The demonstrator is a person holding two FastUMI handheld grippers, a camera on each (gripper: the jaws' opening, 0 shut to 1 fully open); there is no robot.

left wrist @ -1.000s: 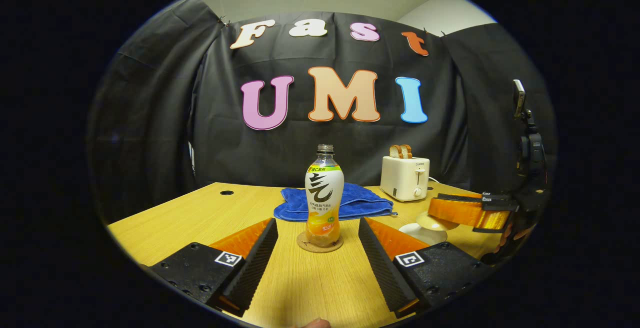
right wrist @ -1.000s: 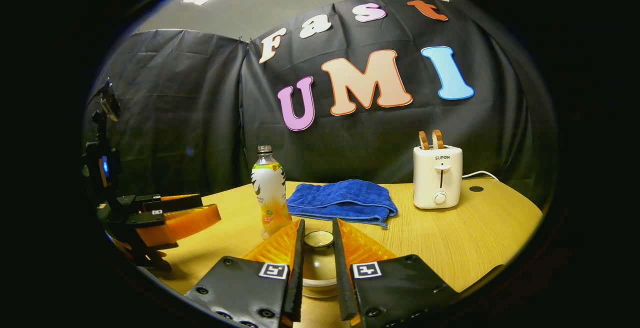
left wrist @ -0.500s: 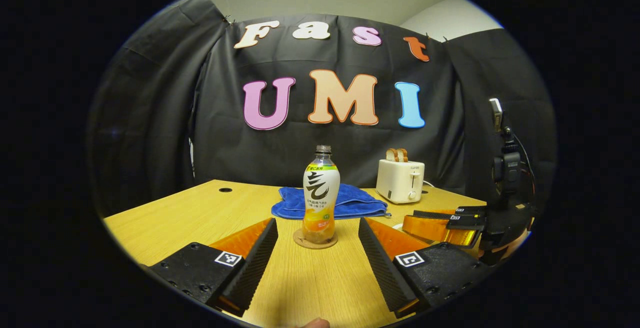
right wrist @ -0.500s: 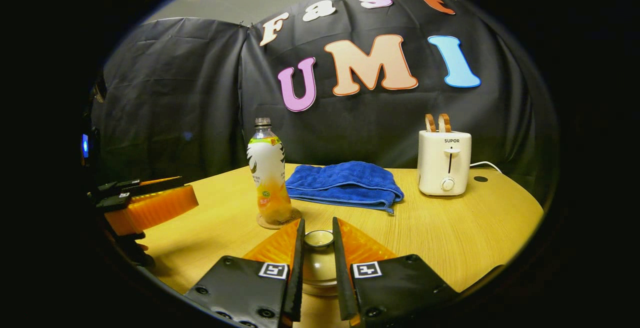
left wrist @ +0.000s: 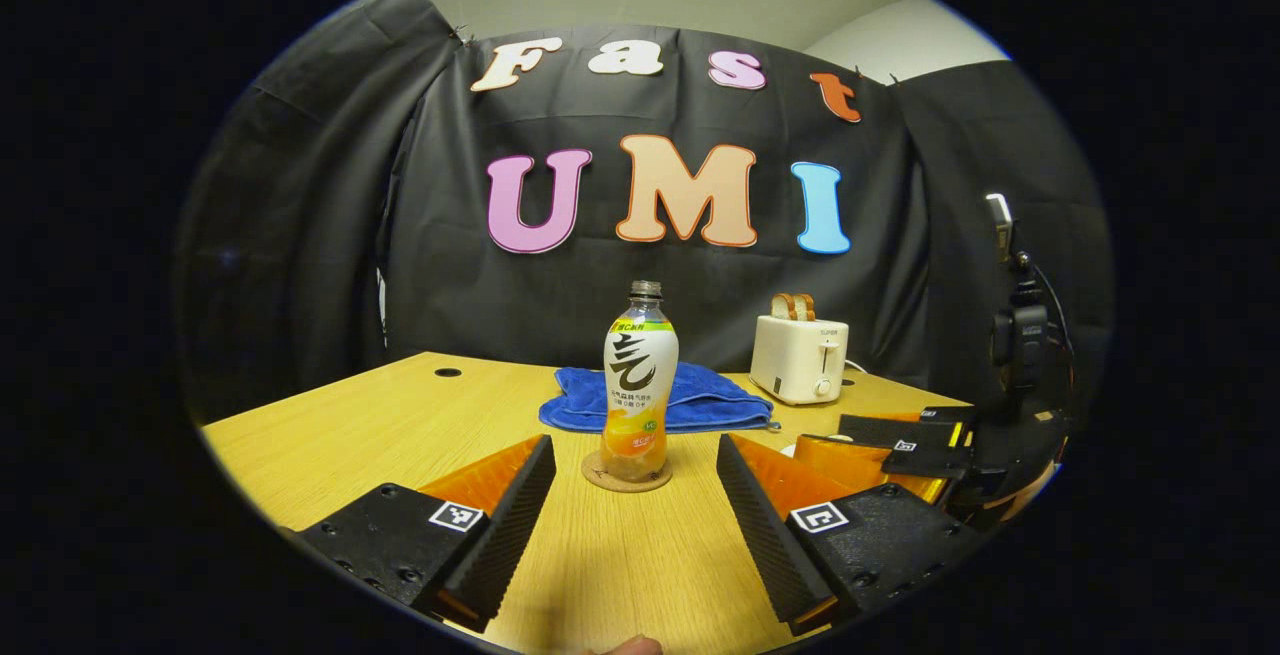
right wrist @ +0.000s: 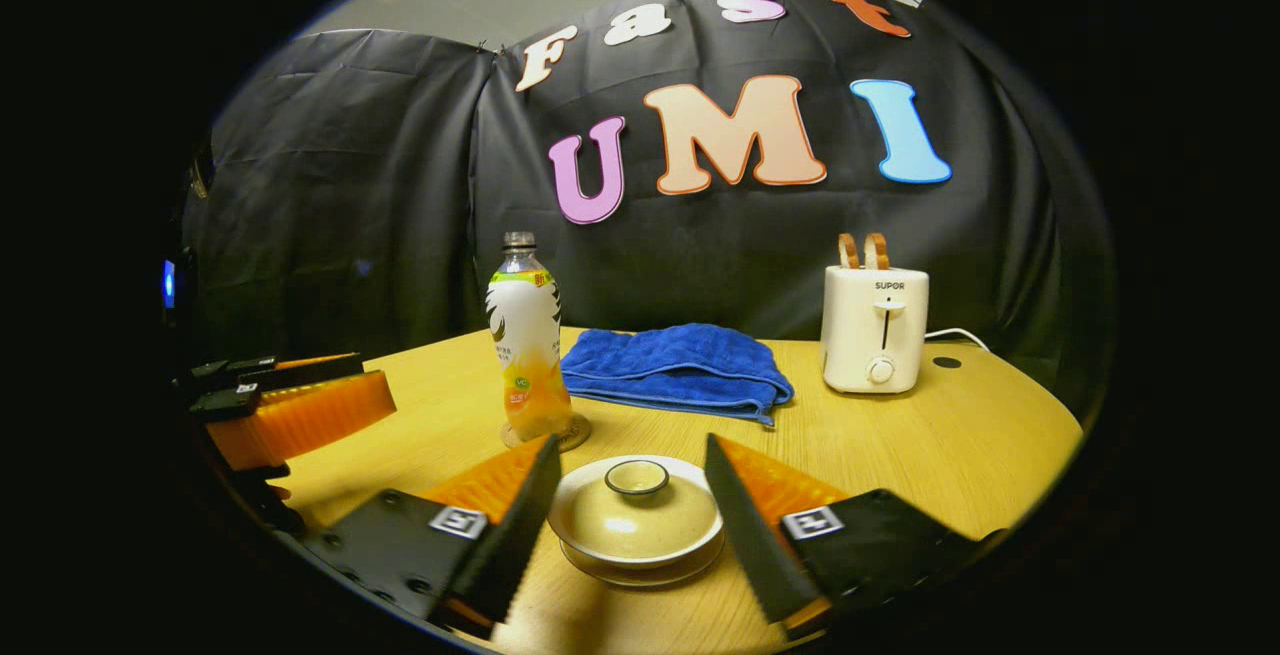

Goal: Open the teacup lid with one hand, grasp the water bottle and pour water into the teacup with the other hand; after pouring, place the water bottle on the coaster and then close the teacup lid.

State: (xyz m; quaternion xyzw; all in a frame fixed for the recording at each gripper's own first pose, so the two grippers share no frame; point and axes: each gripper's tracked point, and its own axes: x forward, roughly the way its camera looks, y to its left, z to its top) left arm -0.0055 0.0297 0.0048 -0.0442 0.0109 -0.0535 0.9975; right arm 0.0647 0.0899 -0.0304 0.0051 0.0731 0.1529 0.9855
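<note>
Teacup (right wrist: pixel 640 535): near bench (right wrist: pixel 920 475) edge, lid (right wrist: pixel 637 510) seated. Right tool (right wrist: pixel 630 525): spread, flanking lid, touching nothing. Water bottle (left wrist: pixel 640 385): upright on coaster (left wrist: pixel 627 473). Left tool (left wrist: pixel 635 505): spread, empty. Step: final, apparently complete; next, withdraw both tools.

There is one clear plastic bottle with orange drink (right wrist: pixel 527 335), one round cork coaster (left wrist: pixel 626 475), one pale lidded teacup (right wrist: pixel 636 515), one folded blue towel (right wrist: pixel 678 370), one white toaster (right wrist: pixel 875 329) with two bread slices (right wrist: pixel 861 250), one wooden table (right wrist: pixel 930 455), and two grippers (right wrist: pixel 628 525) (left wrist: pixel 636 510).
</note>
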